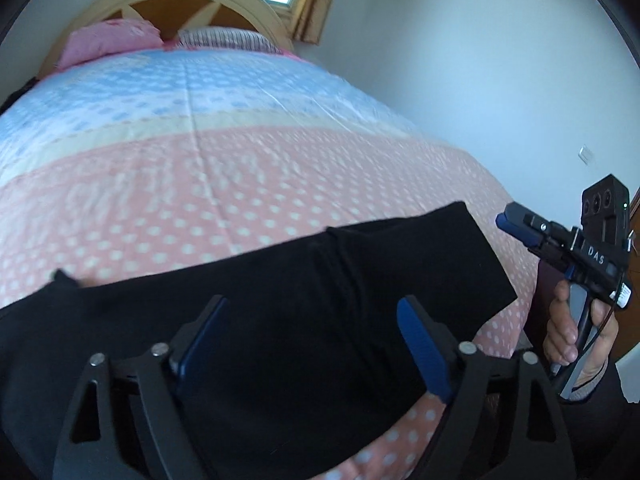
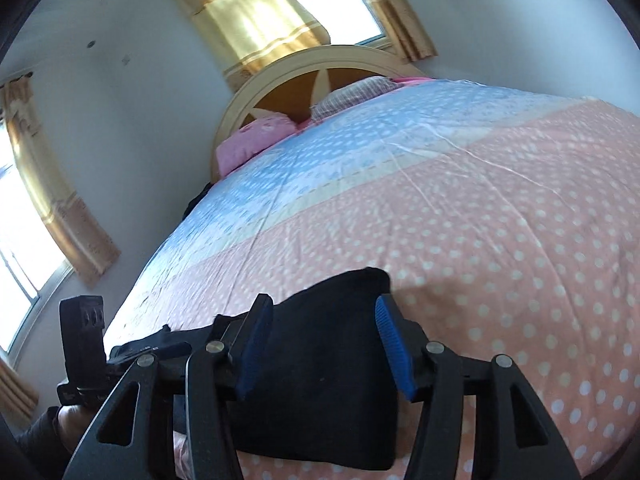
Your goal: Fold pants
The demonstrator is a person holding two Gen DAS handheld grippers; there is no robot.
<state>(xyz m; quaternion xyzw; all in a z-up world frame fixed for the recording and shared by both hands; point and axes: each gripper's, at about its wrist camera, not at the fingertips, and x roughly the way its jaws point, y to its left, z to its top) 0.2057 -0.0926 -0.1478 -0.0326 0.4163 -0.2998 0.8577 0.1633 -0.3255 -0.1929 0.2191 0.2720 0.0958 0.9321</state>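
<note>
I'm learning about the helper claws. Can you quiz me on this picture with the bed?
1. True or false: the black pants lie on the dotted bedspread.
2. Which pillow sits nearest the bed's left edge: A striped, B pink, C green?
3. Fill in: the left claw and the right claw both stand ____ above the pants.

Key: 1 true. 2 B, the pink pillow. 3 open; neither pinches any cloth.

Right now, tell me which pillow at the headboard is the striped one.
The striped pillow is the grey-lined one, to the right of the plain pink pillow in the right wrist view. Both lean against the headboard, far beyond the black pants.
</note>
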